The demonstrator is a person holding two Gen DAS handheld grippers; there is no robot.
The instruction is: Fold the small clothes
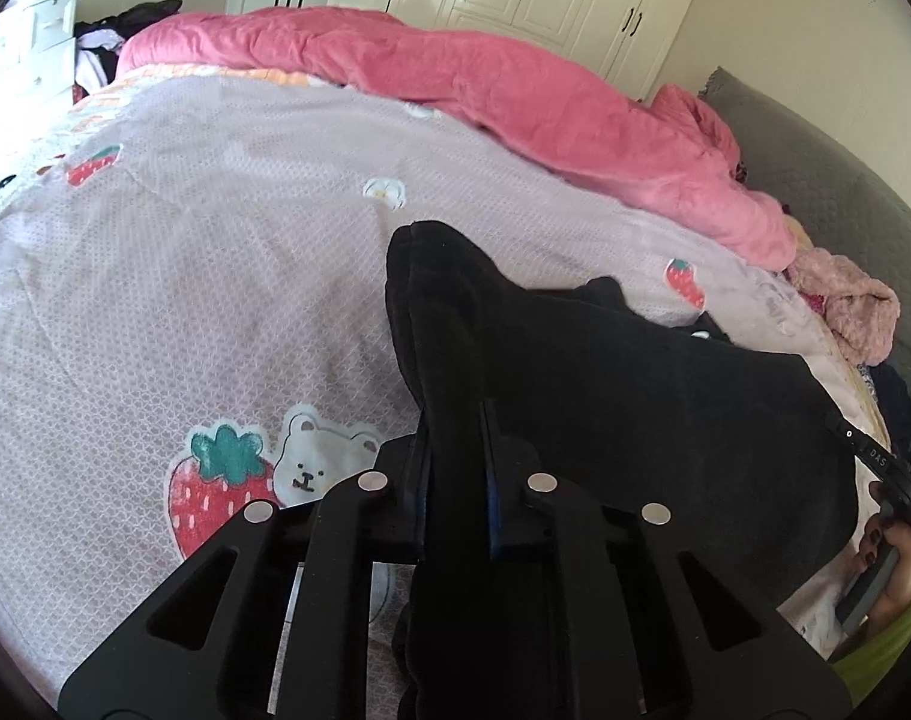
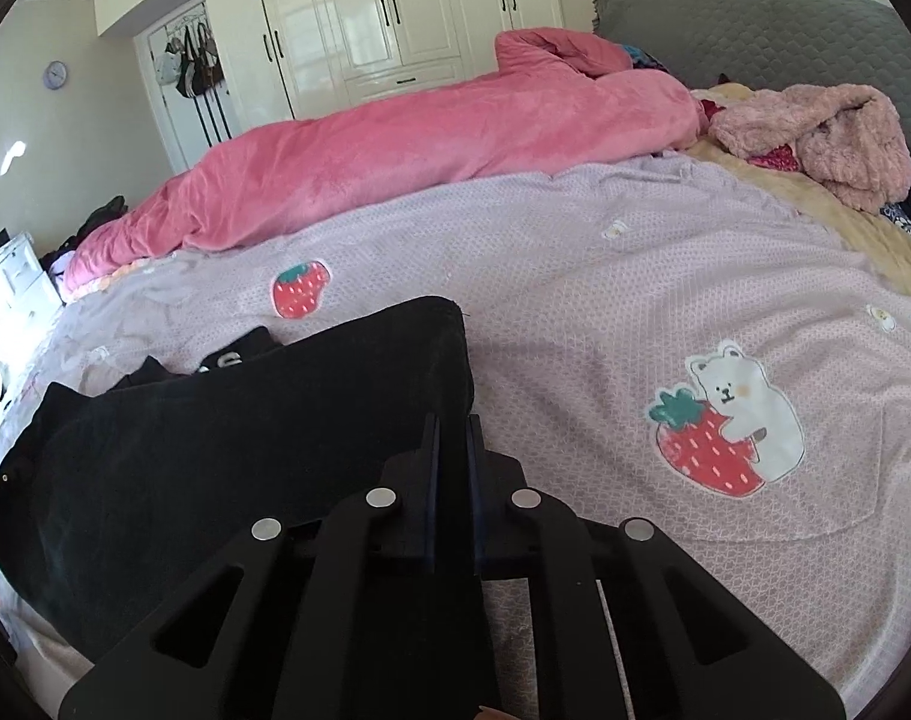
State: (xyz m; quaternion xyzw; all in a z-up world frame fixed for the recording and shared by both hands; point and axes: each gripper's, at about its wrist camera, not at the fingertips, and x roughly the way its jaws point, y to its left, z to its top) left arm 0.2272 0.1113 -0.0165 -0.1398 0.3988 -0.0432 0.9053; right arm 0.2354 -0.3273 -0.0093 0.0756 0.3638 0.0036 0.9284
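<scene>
A small black garment (image 1: pixel 635 396) lies spread on the lilac bedspread (image 1: pixel 203 276). My left gripper (image 1: pixel 455 414) is shut on a bunched corner of it, and the cloth stands up between the fingers. In the right wrist view the same black garment (image 2: pixel 215 450) lies at the lower left on the bedspread (image 2: pixel 605 312). My right gripper (image 2: pixel 452 420) is shut on its near right corner. The right gripper's body and the hand holding it show at the left wrist view's right edge (image 1: pixel 887 480).
A rolled pink duvet (image 2: pixel 395 144) lies along the far side of the bed. A fluffy pale pink garment (image 2: pixel 827 138) lies by the grey headboard (image 2: pixel 755 30). White wardrobes (image 2: pixel 383 18) stand behind the bed. A white drawer unit (image 1: pixel 29 42) with dark clothes stands past the foot.
</scene>
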